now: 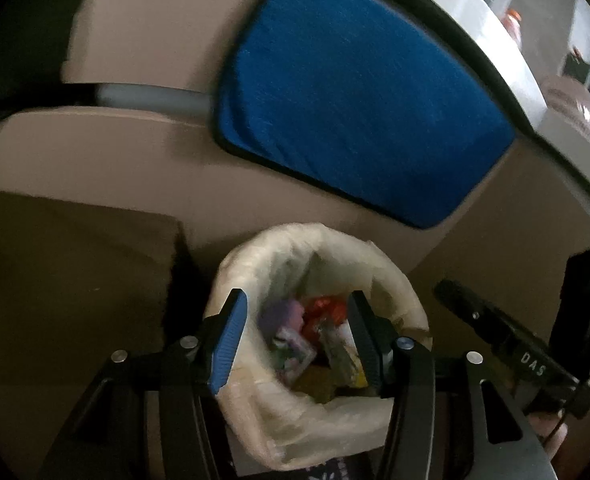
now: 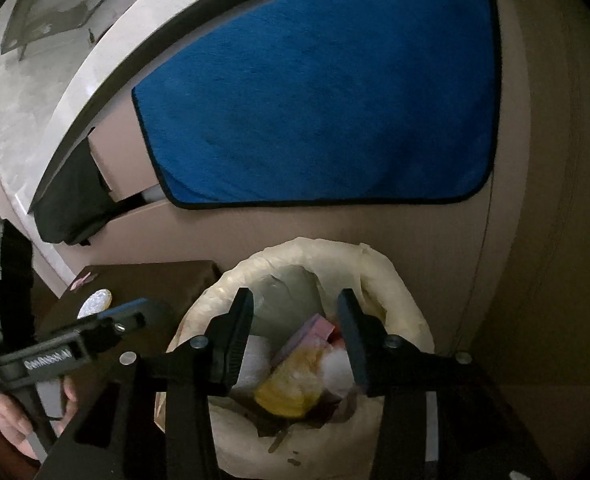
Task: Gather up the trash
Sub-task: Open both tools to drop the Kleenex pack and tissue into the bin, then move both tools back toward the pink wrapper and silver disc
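A trash bin lined with a pale plastic bag stands on the floor below both grippers; it also shows in the right wrist view. Inside lie several wrappers in red, purple and yellow, and in the right wrist view a yellow wrapper with pink and white scraps. My left gripper hangs open and empty over the bin mouth. My right gripper is open and empty over the same bin. The left gripper shows at the left of the right wrist view.
A blue towel hangs on the beige cabinet front behind the bin, also in the right wrist view. A dark brown box stands left of the bin. A white countertop runs above. The right gripper's body sits at the right.
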`<state>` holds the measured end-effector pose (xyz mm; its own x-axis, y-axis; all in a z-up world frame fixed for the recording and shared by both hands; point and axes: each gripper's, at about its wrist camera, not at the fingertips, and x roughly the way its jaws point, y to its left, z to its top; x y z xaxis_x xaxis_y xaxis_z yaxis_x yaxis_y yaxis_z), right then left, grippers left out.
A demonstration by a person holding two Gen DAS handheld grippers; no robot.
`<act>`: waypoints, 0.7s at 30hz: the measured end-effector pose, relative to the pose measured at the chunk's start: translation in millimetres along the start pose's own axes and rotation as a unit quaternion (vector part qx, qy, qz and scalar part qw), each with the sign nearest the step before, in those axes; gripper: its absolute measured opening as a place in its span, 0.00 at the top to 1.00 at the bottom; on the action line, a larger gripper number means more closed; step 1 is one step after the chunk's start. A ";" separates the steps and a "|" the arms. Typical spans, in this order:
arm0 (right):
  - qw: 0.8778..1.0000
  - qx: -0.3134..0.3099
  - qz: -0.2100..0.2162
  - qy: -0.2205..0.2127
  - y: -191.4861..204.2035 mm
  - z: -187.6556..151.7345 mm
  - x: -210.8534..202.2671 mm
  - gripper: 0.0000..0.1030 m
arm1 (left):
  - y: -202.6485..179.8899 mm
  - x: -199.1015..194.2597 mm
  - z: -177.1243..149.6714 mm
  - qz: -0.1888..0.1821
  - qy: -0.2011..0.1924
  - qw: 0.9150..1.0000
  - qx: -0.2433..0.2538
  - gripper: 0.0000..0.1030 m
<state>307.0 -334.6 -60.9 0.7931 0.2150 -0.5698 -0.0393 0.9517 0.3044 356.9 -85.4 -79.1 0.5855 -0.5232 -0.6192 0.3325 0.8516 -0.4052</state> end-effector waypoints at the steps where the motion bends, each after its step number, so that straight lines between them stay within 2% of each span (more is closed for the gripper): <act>1: 1.000 0.001 0.000 0.000 0.8 0.4 -0.2 0.59 | 5.7 -4.0 2.5 0.004 -0.004 1.000 -0.007 0.48; 10: 1.000 -0.022 0.009 -0.015 31.3 5.0 -11.8 0.59 | 78.4 -65.2 -5.5 0.070 -0.039 0.996 -0.023 0.48; 14: 0.999 -0.036 0.029 -0.017 55.9 7.2 -10.5 0.60 | 127.5 -96.8 -12.7 0.109 -0.052 0.992 -0.045 0.48; 18: 0.997 -0.057 0.045 -0.013 84.5 7.4 -3.4 0.59 | 181.9 -127.1 -19.9 0.136 -0.064 0.985 -0.080 0.48; 21: 0.995 -0.074 0.063 -0.001 113.8 5.0 10.1 0.60 | 220.9 -145.4 -19.1 0.154 -0.076 0.981 -0.087 0.48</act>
<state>313.6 -225.2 -28.3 0.7774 0.3339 -0.5331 -0.2269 0.9393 0.2574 331.1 178.3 -91.4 0.7462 -0.2206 -0.6281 -0.0002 0.9434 -0.3317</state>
